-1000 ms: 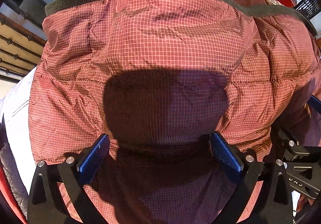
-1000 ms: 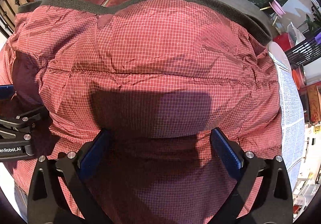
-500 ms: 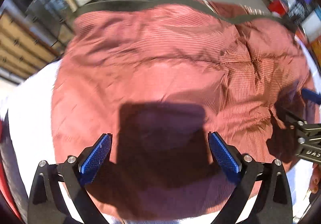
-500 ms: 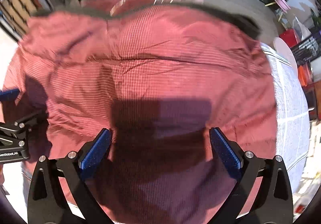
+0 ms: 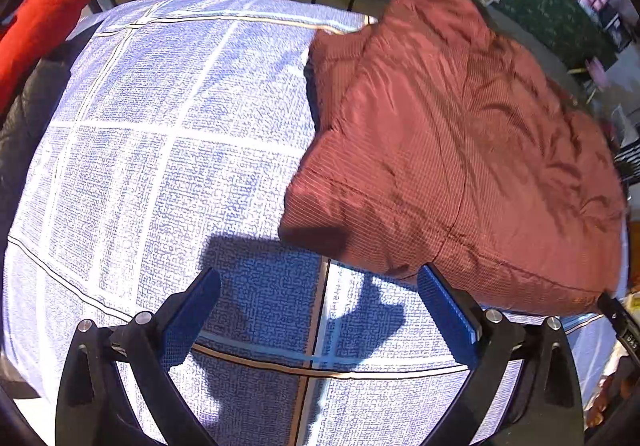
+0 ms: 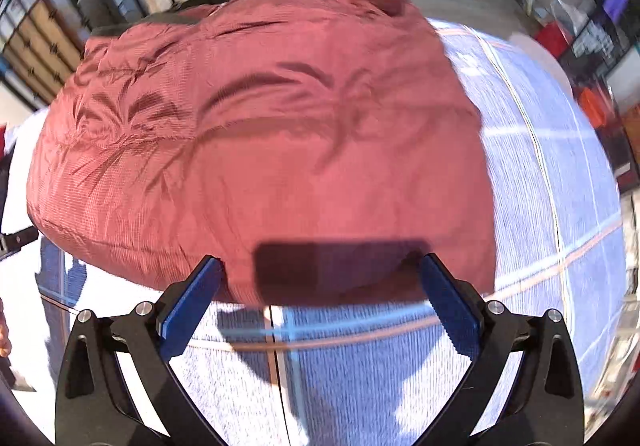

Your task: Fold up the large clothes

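Red padded jacket (image 5: 452, 150) folded, puffy, wrinkled, left tongs (image 5: 320, 310) and right tongs (image 6: 320, 298) spread, empty

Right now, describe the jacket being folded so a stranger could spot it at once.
Look at the bed with the blue and white checked sheet. On it lies the jacket, a puffy, rust-red bundle with a fine grid pattern. The red cushion at the bed's edge is brighter, plain and smaller.

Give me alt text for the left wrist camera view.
A folded red quilted jacket lies on a blue-and-white checked bedsheet, right of centre. The left gripper hovers above the sheet, jaws open and empty.
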`<state>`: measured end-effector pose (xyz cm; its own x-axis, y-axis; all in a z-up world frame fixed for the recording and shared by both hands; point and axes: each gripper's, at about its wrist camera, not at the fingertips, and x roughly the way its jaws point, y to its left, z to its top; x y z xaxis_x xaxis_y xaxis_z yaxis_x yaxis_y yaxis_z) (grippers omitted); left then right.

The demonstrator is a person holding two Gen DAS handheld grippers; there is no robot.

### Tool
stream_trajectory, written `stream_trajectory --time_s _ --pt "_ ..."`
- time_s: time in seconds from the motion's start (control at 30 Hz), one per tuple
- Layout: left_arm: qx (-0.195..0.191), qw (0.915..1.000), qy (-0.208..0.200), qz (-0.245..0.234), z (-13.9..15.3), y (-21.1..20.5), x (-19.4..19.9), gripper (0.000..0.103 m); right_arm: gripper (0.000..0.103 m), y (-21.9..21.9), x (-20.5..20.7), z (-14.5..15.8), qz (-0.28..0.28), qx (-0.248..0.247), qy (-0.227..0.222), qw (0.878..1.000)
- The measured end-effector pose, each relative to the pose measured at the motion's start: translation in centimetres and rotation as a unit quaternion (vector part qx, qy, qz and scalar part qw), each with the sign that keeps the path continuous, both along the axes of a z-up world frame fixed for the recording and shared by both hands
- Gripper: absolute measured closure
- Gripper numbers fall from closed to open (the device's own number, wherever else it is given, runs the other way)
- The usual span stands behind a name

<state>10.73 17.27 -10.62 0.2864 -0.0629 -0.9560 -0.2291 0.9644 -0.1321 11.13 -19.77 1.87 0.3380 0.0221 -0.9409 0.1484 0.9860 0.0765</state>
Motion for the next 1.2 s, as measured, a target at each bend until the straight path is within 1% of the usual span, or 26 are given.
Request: stream_trajectory --time_s 0.07,0.13,0.17,0.2,0.3,0.37,0.4,0.47,0.53,0.6,0.63,0.67,0.73,0.9,0.93,1.07,1.13,1.2 --pt "-0.017 0.9997 -0.016 -0.001 0.7 0.8 0.2 0.006 0.006 -1.9 -0.2 0.7 -0.032 0.025 -0.009 0.999" --pt "-0.046 0.9985 -0.027 -0.007 1.4 1.7 1.3 0.006 0.006 -3.8 0.1 1.2 -0.053 0.045 -0.015 0.997" --pt "-0.063 0.9975 -0.031 -0.007 1.6 2.1 2.0 0.006 0.006 -5.0 0.5 1.4 -0.062 0.055 -0.016 0.996" --pt "-0.075 0.9967 -0.033 -0.005 1.9 1.8 4.0 0.006 0.006 -5.7 0.6 1.5 -0.069 0.061 -0.016 0.996" --pt "-0.119 0.9922 -0.035 0.003 2.5 2.2 7.2 0.006 0.006 -8.1 1.6 1.7 -0.091 0.088 -0.021 0.992" --pt "-0.151 0.988 -0.03 0.006 1.8 2.7 8.8 0.006 0.006 -8.9 2.0 1.6 -0.104 0.097 -0.023 0.99" --pt "-0.161 0.9867 -0.019 0.001 1.2 2.9 10.1 0.006 0.006 -9.4 1.9 1.5 -0.112 0.101 -0.024 0.988" --pt "-0.155 0.9877 -0.008 -0.015 -0.3 2.7 11.5 0.006 0.006 -10.2 1.3 1.1 -0.131 0.109 -0.019 0.985" --pt "-0.137 0.9891 0.01 -0.053 -1.6 1.8 13.0 0.006 0.006 -10.7 0.9 0.9 -0.14 0.112 -0.014 0.984" --pt "-0.127 0.988 0.026 -0.084 -3.1 0.9 13.8 0.006 0.006 -10.9 0.6 0.5 -0.143 0.112 -0.008 0.983" --pt "-0.128 0.9872 0.03 -0.09 -3.6 0.8 14.1 0.005 0.006 -10.9 0.4 0.4 -0.142 0.111 -0.004 0.984" --pt "-0.132 0.9864 0.032 -0.092 -4.1 0.6 14.5 0.005 0.006 -10.9 0.3 0.4 -0.142 0.11 -0.002 0.984" --pt "-0.153 0.9837 0.034 -0.088 -4.9 0.5 15.4 0.005 0.006 -10.9 0.3 0.3 -0.139 0.106 0.002 0.985" --pt "-0.165 0.9824 0.041 -0.077 -5.8 -0.4 17.9 0.005 0.006 -11.1 0.6 0.1 -0.14 0.104 0.007 0.985" --pt "-0.164 0.9825 0.047 -0.075 -6.0 -0.9 18.4 0.005 0.006 -11.1 0.6 -0.1 -0.141 0.105 0.009 0.984" --pt "-0.127 0.9862 0.074 -0.075 -6.6 -2.7 19.4 0.005 0.006 -11.3 1.0 -0.6 -0.153 0.122 0.012 0.981" --pt "-0.133 0.9848 0.084 -0.073 -6.9 -2.8 19.6 0.005 0.006 -11.6 1.1 -0.6 -0.16 0.136 0.009 0.978" --pt "-0.155 0.9805 0.104 -0.061 -7.8 -2.8 20.0 0.005 0.006 -12.5 1.3 -0.7 -0.169 0.149 0.005 0.974"
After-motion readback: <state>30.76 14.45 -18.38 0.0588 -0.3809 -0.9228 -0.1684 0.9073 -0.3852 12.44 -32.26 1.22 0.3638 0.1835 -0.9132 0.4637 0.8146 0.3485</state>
